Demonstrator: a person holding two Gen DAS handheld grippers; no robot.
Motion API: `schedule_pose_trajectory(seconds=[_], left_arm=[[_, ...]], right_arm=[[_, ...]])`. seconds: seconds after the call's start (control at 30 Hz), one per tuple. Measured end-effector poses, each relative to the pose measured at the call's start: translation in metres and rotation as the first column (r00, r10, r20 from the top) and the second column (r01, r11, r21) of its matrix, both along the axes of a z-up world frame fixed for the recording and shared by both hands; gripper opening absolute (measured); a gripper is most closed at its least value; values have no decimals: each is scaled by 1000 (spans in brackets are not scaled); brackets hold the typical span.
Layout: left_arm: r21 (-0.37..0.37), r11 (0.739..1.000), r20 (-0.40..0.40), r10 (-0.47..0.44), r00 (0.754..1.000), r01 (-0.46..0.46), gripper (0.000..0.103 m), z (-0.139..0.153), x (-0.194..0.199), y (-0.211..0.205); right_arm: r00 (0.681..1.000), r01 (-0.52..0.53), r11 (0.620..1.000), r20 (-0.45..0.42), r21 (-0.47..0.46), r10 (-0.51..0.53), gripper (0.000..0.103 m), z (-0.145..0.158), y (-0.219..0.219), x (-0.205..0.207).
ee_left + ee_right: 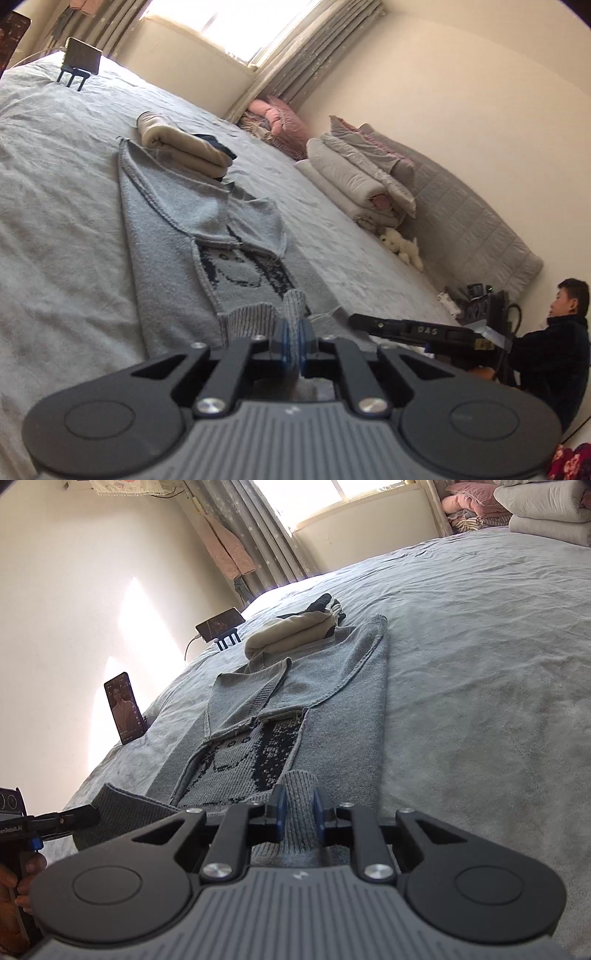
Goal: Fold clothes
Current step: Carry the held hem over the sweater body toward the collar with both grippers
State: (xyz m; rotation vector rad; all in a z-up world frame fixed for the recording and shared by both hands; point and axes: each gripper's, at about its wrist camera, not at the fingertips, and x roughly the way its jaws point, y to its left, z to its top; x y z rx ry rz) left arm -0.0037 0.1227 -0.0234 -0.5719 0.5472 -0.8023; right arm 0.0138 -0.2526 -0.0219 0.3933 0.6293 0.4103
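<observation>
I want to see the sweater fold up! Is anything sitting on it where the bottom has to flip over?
Nothing sits on the gray sweater. Both tools, left tool and right tool, pinch its ribbed hem. The folded beige clothes lie just past its far end, so a fold reaching that far could bump them.

Both cameras sit low over the near edge of the bed [55, 177], each just behind its own tool, looking along the fingers toward the far window. The left view tilts, taking in the right wall and headboard [472, 221]. The right view faces slightly left, taking in the left wall and a phone [123, 707]. Both share the sweater [173, 236] and the folded pile [291, 635]; each catches the other tool at its edge.
</observation>
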Motion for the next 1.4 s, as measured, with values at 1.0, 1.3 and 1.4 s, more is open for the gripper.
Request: schedule_pose_trajectory(seconds=[1.0,1.3,1.4], left_arm=[[103,994,-63,54,997,-48,7,-11,7,2],[101,968,-290,250,924,-230,10,-37,26,24],[90,967,-295,256,921,-239,29,-37,25,26]], right_arm=[[999,-34,996,4,-88,34,24,-4,14,-2],[999,24,1000,31,-20,-23,23,2,3,-2],[999,25,999,25,-32,-24,23,1,4,-1]])
